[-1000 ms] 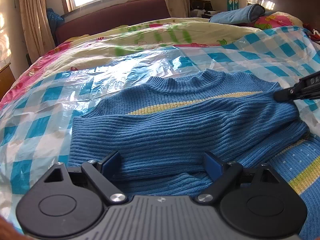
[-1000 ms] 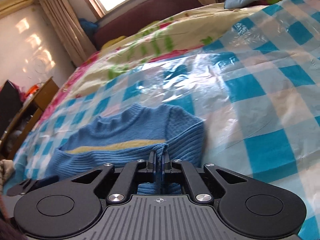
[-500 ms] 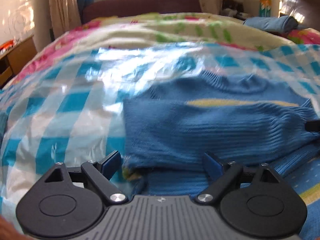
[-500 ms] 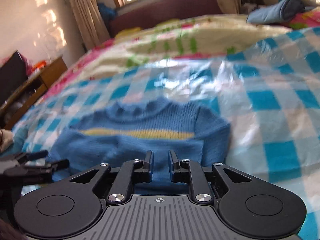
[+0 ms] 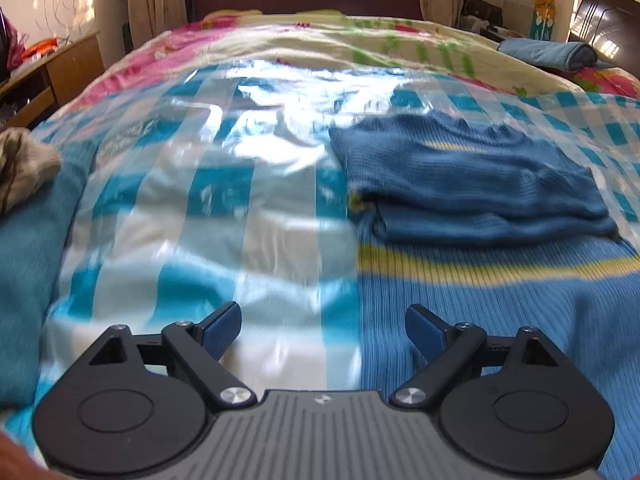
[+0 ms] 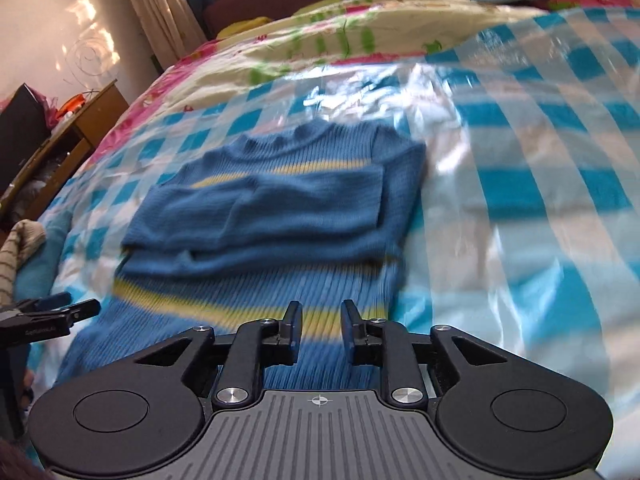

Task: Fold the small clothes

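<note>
A home bedroom: wide bed point(image 5: 280, 200) with floral quilt point(image 6: 320, 40), window curtains point(image 5: 154, 0), wooden side cabinet point(image 6: 76, 128).

No legible txt; tiny print on left hand-held gripper point(image 6: 48, 316) unreadable.

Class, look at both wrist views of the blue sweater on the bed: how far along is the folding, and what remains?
Done: both sleeves of the blue sweater lie folded across its chest. In hand: nothing; the left gripper is open over the checkered sheet, and the right gripper has jaws opening, empty, above the hem. Left: the striped lower half is flat and likely needs folding up.
</note>
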Motion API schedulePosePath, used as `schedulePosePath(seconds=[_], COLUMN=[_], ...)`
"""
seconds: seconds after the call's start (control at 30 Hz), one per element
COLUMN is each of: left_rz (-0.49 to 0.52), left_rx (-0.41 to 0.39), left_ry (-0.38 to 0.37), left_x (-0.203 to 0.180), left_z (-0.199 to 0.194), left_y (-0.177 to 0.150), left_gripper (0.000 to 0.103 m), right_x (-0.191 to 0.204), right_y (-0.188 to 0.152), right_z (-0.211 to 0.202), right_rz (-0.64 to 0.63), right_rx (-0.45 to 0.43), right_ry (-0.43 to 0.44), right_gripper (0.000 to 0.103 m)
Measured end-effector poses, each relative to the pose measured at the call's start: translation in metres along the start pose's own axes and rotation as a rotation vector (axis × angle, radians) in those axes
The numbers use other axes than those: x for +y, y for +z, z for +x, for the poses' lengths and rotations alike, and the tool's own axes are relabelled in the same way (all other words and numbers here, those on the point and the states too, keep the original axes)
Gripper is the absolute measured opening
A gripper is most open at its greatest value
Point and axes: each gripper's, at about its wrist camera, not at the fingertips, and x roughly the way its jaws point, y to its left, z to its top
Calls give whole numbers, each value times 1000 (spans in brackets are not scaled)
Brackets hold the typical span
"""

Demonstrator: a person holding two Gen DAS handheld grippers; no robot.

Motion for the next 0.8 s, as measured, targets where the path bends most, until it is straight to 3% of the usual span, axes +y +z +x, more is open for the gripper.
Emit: schedulePosePath(seconds=[0.23, 0.3, 0.4, 0.8], left_rz=[20, 18, 5, -2], left_rx=[48, 58, 65, 96], left_ry=[-36, -45, -72, -149], left_x=[7, 8, 9, 5], left_z=[-42, -50, -59, -60], left_y=[-34, -40, -46, -52], left_gripper=[94, 94, 94, 94], right_x=[0, 0, 1, -6], right_y=[-47, -58, -70, -91], right_z=[-44, -52, -62, -57], right_rz=[51, 66, 66, 172], right_rx=[110, 150, 172, 224], right_ry=[44, 62, 58, 139], right_gripper=[25, 32, 32, 39])
